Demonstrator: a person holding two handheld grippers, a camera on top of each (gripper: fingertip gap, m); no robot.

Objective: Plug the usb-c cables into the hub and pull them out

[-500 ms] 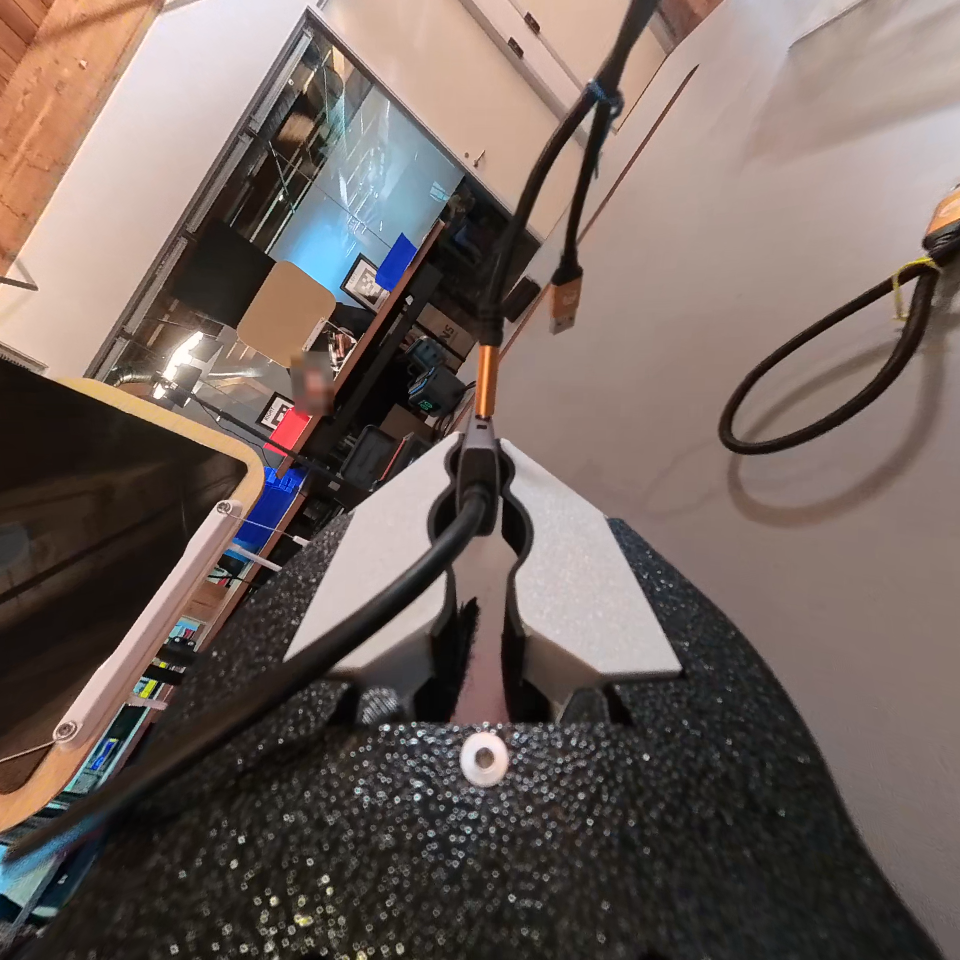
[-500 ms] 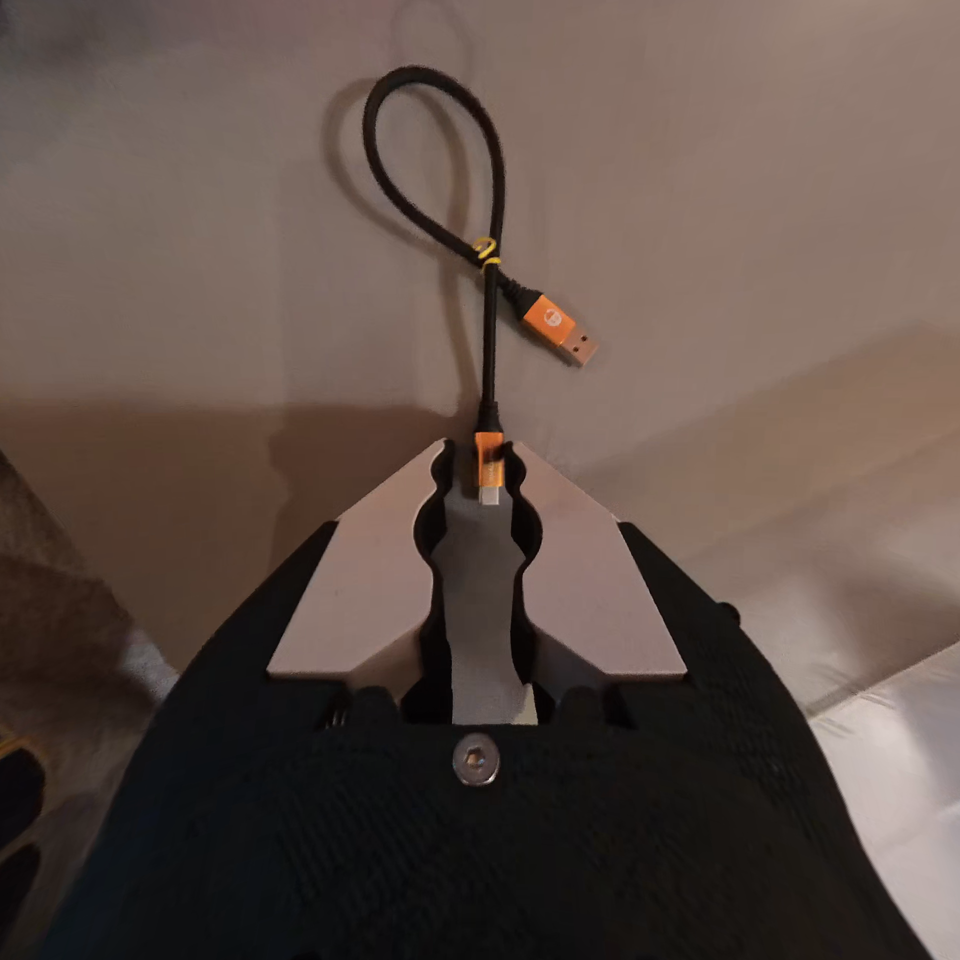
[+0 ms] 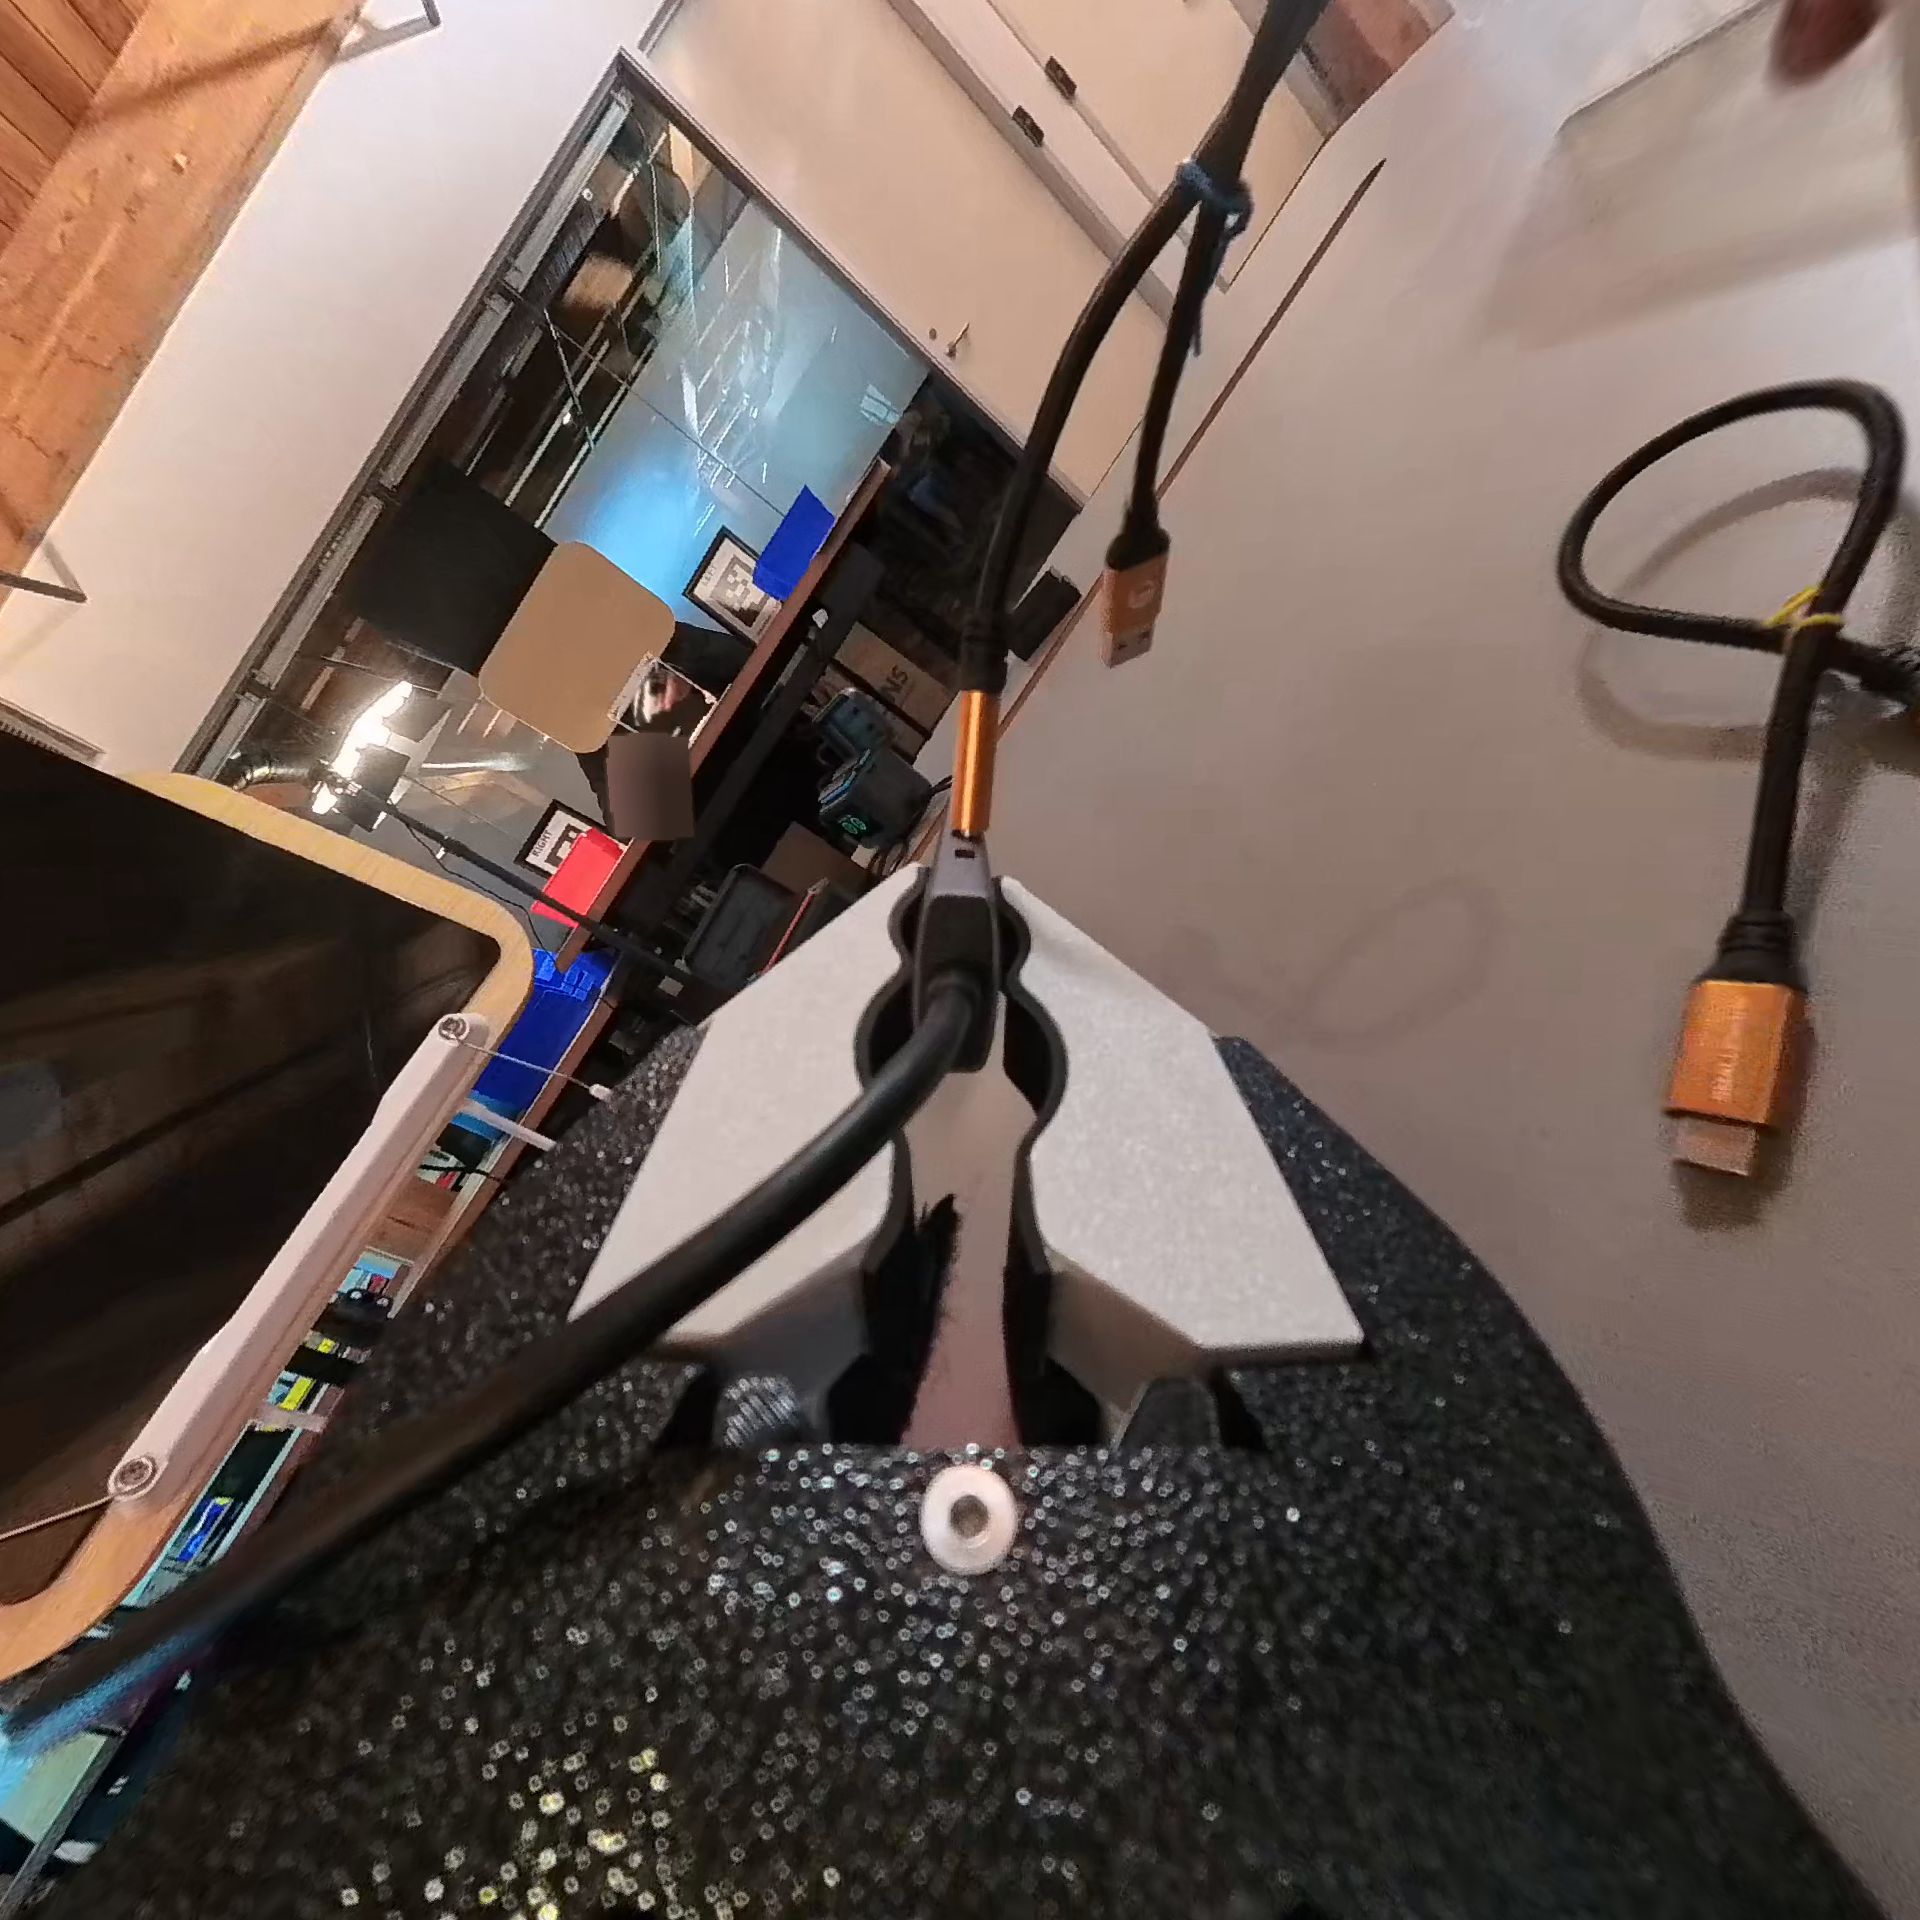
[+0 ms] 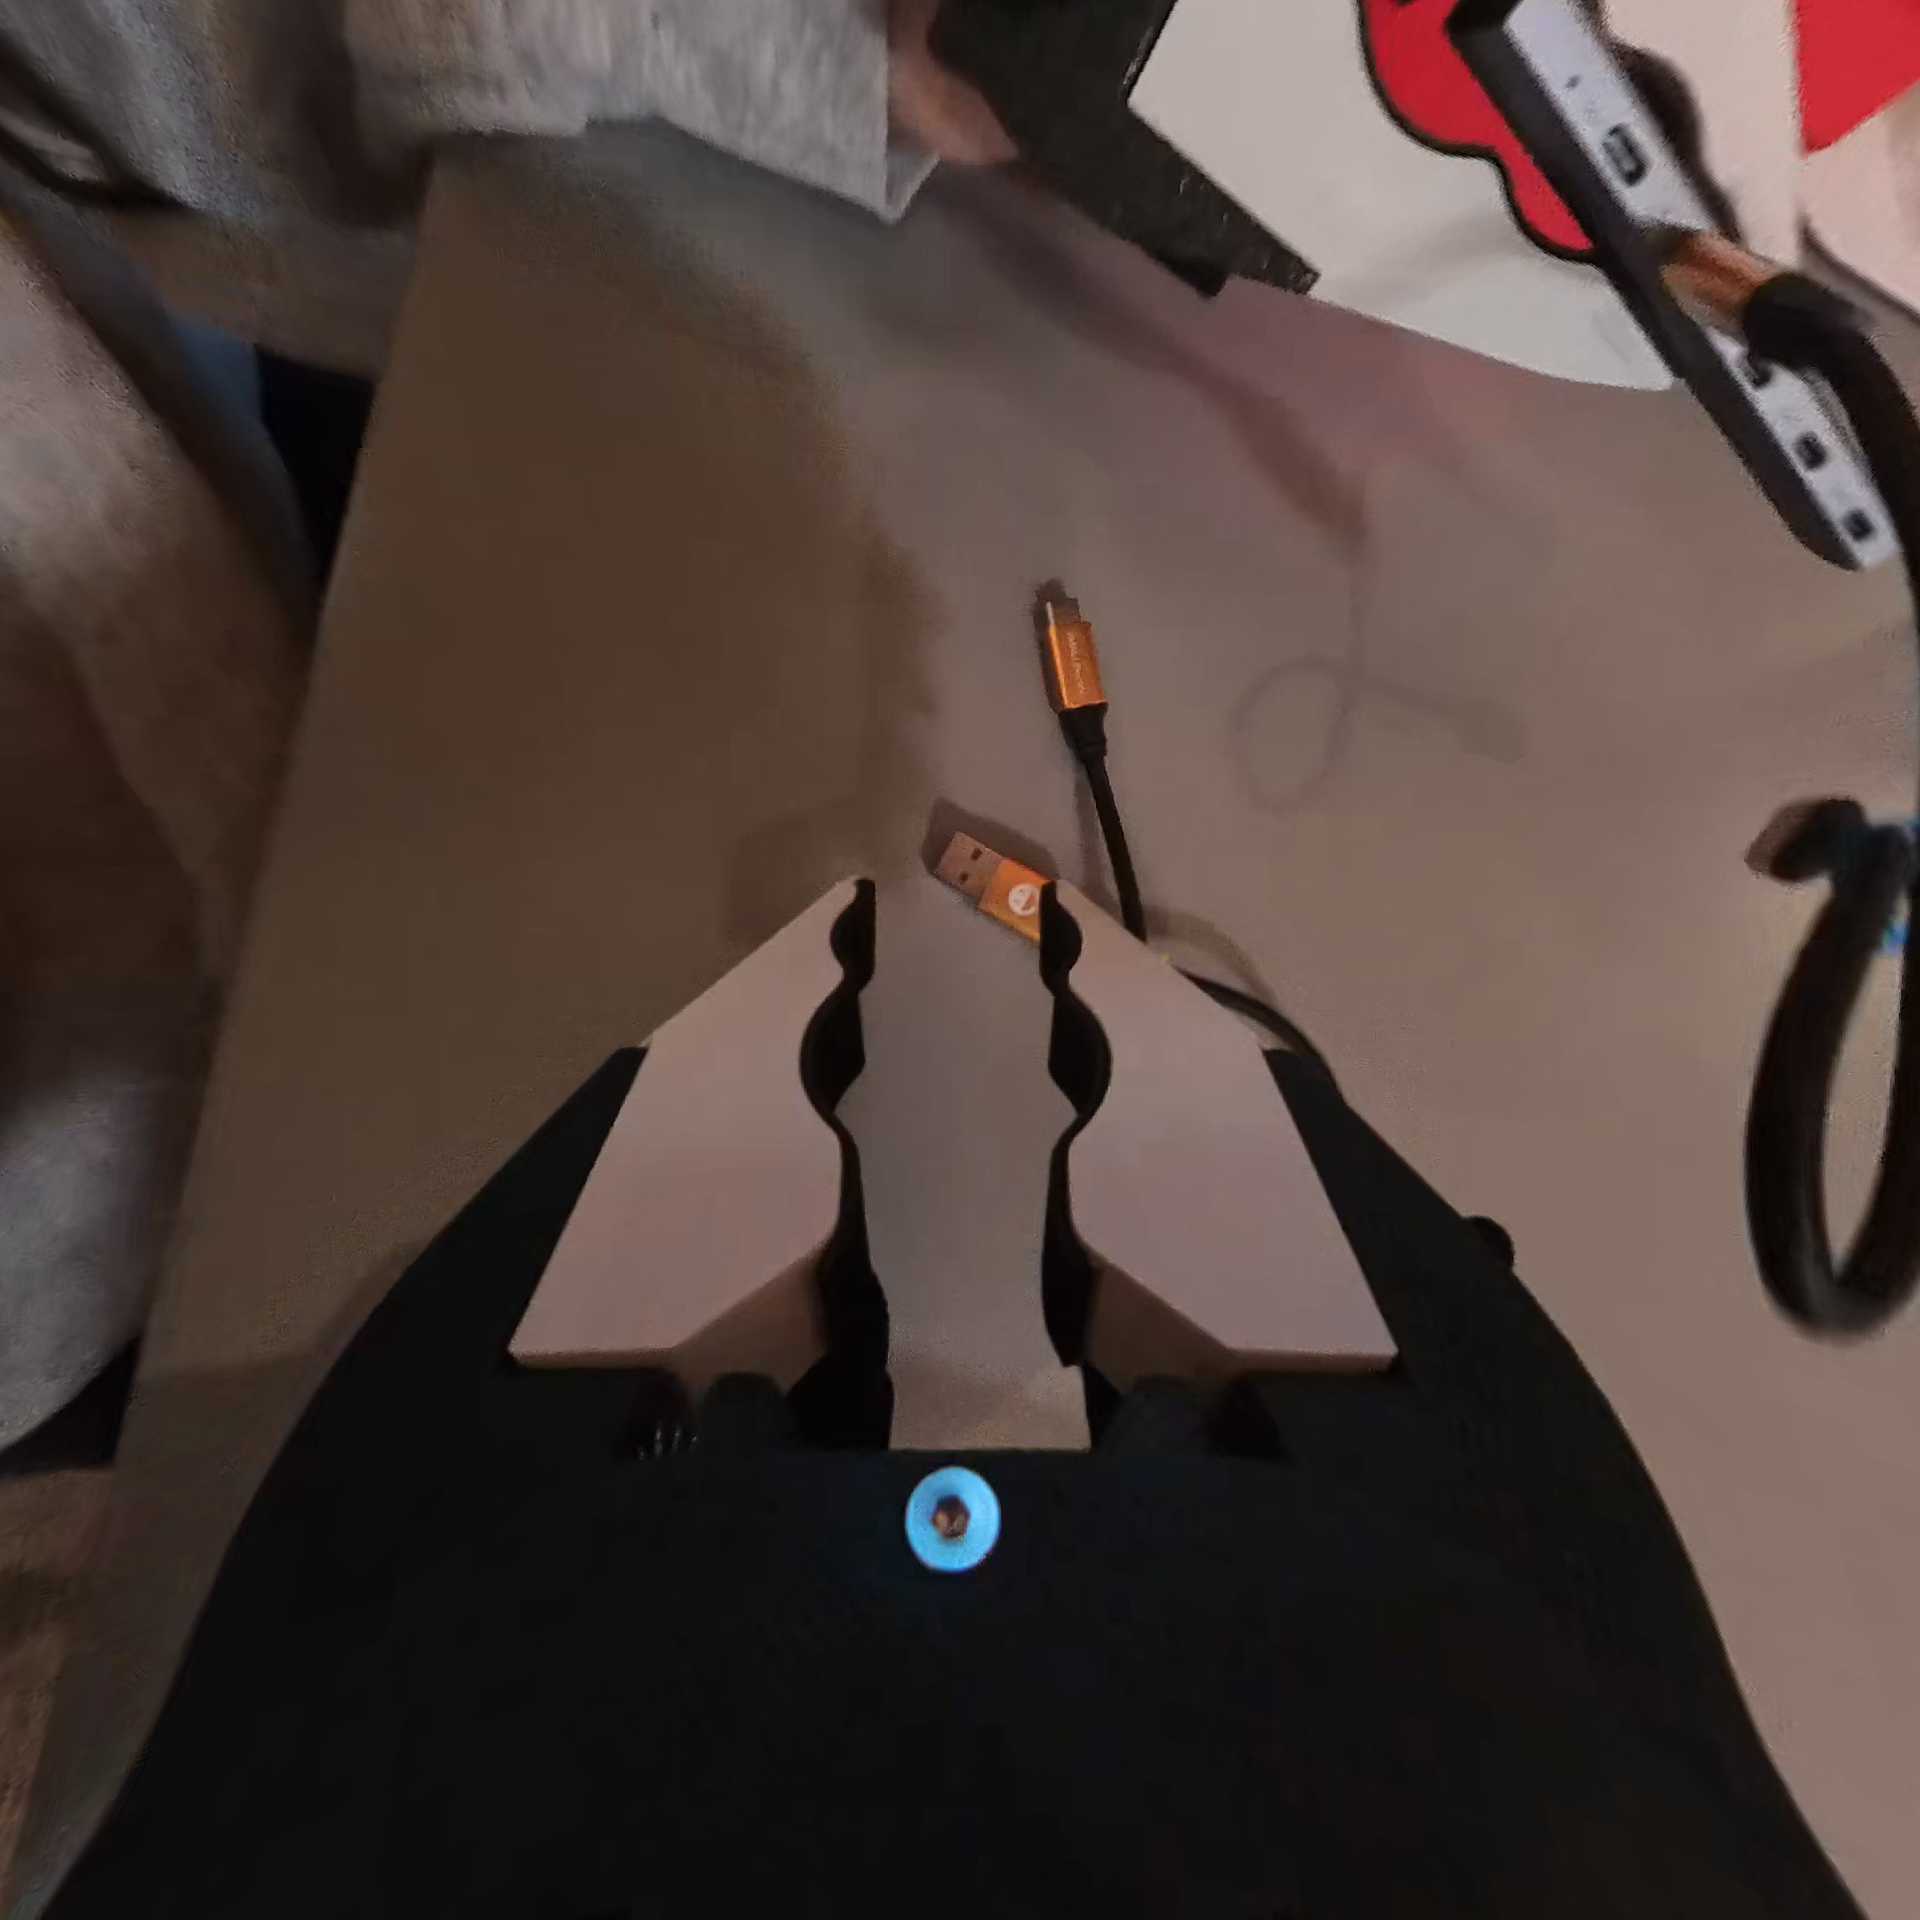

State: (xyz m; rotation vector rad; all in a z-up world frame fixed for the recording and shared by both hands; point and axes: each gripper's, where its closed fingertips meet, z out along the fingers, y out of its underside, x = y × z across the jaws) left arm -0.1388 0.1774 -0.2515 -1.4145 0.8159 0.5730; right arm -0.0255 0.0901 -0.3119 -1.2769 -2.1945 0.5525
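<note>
Two hand-held grippers: I run one in each hand above a pale table point(image 4: 623, 623), one loaded and one empty.
Left hand-held gripper point(image 3: 961, 925): its jaws are clamped on the narrow grey hub point(image 3: 958, 940), held up off the table; the hub's own black lead point(image 3: 727, 1205) trails back over the finger.
Plugged cable: an orange-collared usb-c plug point(image 3: 971, 764) sits in the hub's far end, its black cord rising out of the top of the left wrist view.
Right hand-held gripper point(image 4: 956, 904): jaws apart, holding nothing, low over the table.
Loose cable: its usb-c plug point(image 4: 1072, 665) lies flat just ahead of me, and its wider orange connector point(image 4: 997, 894) sits right at my right fingertip.
Stray cable: a thicker looped cord with a big orange plug point(image 3: 1730, 1060) lies on the table, to the right in the left wrist view.
Risk, wrong pick: I judge the wider connector is nearer my open jaws than the usb-c end, so closing here could catch the wrong plug.
Risk, slip: the hub is pinched only by its end; a sideways tug from the seated cord could twist it loose.
Risk, blur: the right wrist view is smeared, so my aim is uncertain.
</note>
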